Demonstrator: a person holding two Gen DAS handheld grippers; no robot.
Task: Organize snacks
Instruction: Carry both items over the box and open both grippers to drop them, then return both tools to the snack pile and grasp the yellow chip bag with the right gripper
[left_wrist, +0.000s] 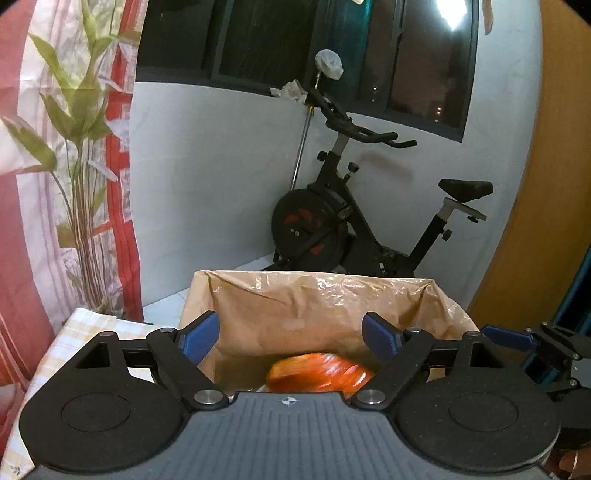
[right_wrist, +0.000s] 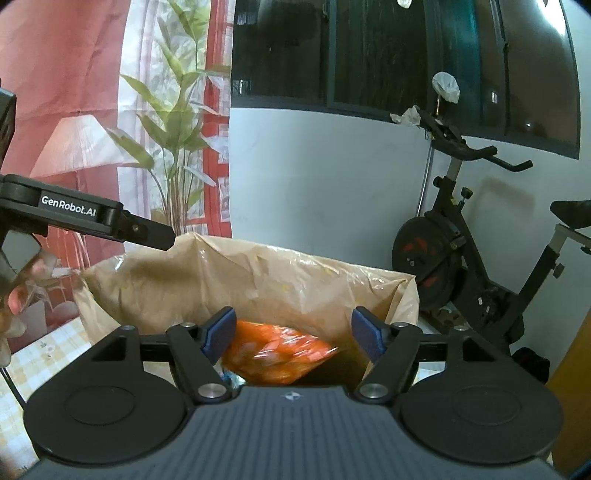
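A brown box lined with clear plastic (left_wrist: 295, 306) stands open right in front of both grippers. Inside it lies an orange snack packet (left_wrist: 317, 373), blurred in both views. My left gripper (left_wrist: 290, 332) hangs over the box mouth, open, with nothing touching its blue pads. From the right wrist view, the box (right_wrist: 221, 280) holds the orange packet (right_wrist: 273, 354) low between my right gripper's (right_wrist: 293, 325) spread jaws. That gripper is open, and its pads do not press on the packet. The left gripper's finger (right_wrist: 147, 232) reaches over the box's left rim.
A black exercise bike (left_wrist: 354, 221) stands behind the box by the white wall. A red and white curtain with leaf print (left_wrist: 74, 166) hangs at left. The box sits on a yellow checked cloth (left_wrist: 74, 332). A wooden door (left_wrist: 546, 221) is at right. A hand (right_wrist: 14, 302) shows at far left.
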